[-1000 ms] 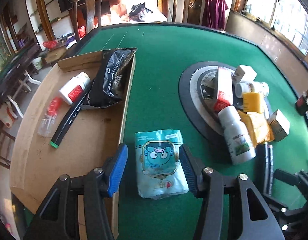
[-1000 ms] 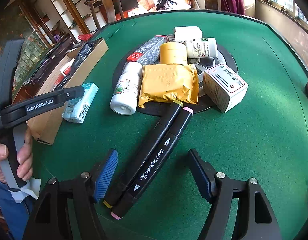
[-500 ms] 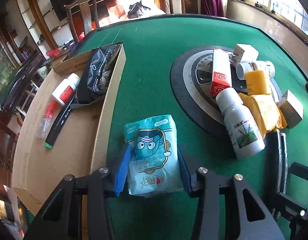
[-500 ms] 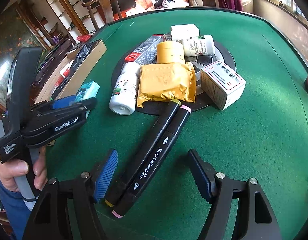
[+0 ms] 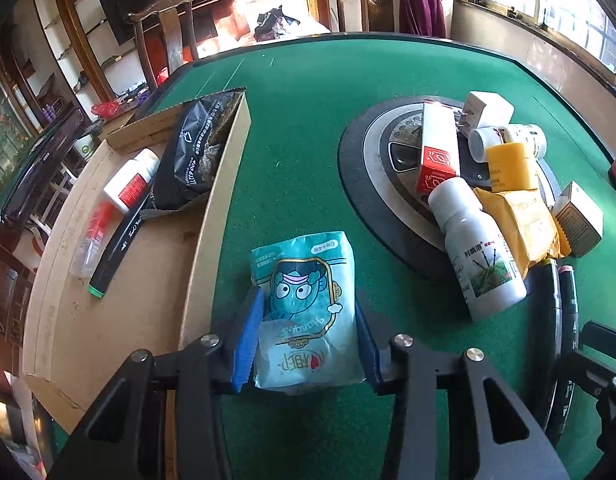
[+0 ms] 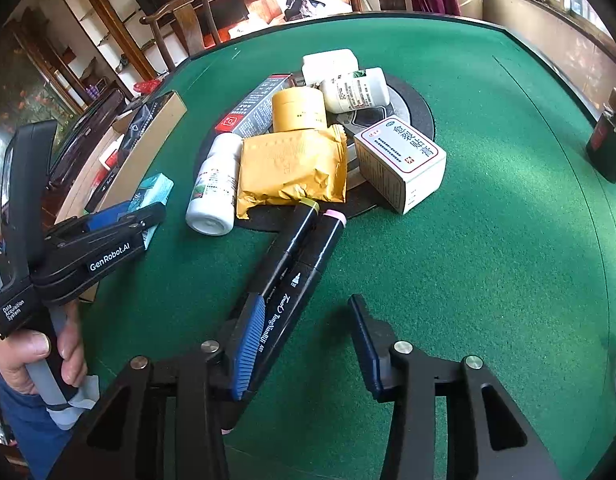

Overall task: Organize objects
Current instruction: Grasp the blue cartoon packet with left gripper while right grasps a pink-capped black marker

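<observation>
1. Left wrist view: my left claw [image 5: 306,336] is clamped on the teal tissue pack [image 5: 306,300], blue pads pressing both its sides; the pack sits on the green table [image 5: 300,120], just beside the long wall of the cardboard box [image 5: 218,216].
2. Box holds a black pouch [image 5: 200,156], a white bottle w/ red label [image 5: 130,186] and a black marker w/ green end [image 5: 116,248].
3. Right wrist view: my right claw [image 6: 304,348] is closing around two black markers [image 6: 300,264] lying side by side. Left pad touches them, right pad is apart, so no grip yet.
4. Markers' far ends touch the yellow packet [image 6: 292,168] at the near rim of the round black disc [image 6: 421,108].
5. On the disc: white bottle [image 6: 216,188], yellow jar [image 6: 298,110], red-grey carton [image 6: 252,106], white box [image 6: 401,160].
6. A hand [image 6: 32,356] holds the left claw at that view's left edge.
</observation>
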Motion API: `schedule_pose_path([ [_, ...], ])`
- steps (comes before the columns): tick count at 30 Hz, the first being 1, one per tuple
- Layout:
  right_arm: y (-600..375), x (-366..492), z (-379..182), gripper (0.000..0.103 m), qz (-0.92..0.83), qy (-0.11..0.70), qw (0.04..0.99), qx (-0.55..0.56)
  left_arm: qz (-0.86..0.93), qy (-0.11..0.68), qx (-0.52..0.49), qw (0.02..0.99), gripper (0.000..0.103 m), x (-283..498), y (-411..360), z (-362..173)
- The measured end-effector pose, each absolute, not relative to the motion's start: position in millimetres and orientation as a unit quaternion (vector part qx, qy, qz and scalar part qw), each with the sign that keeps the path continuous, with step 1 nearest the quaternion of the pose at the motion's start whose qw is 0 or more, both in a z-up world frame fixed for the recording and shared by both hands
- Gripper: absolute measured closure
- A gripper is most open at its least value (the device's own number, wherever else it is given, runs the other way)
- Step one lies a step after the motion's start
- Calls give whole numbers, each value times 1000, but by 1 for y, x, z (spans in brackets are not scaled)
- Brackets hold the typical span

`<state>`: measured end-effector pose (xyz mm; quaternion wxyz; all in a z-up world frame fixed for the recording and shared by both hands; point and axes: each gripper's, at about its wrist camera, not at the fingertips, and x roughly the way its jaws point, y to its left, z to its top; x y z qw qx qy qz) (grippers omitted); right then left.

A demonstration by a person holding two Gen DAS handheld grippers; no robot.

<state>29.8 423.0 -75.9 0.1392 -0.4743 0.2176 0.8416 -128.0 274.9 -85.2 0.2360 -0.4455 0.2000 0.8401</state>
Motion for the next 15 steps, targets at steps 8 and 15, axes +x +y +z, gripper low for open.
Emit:
schedule_pose_path([
  [8,389,23,-77,87,860,72,147,-484,846,219,-427,233,66,-119,280,-87],
  [15,403,37,-63,88,874,108,142,-451,847,188,-428,253,81,-121,273,-76],
])
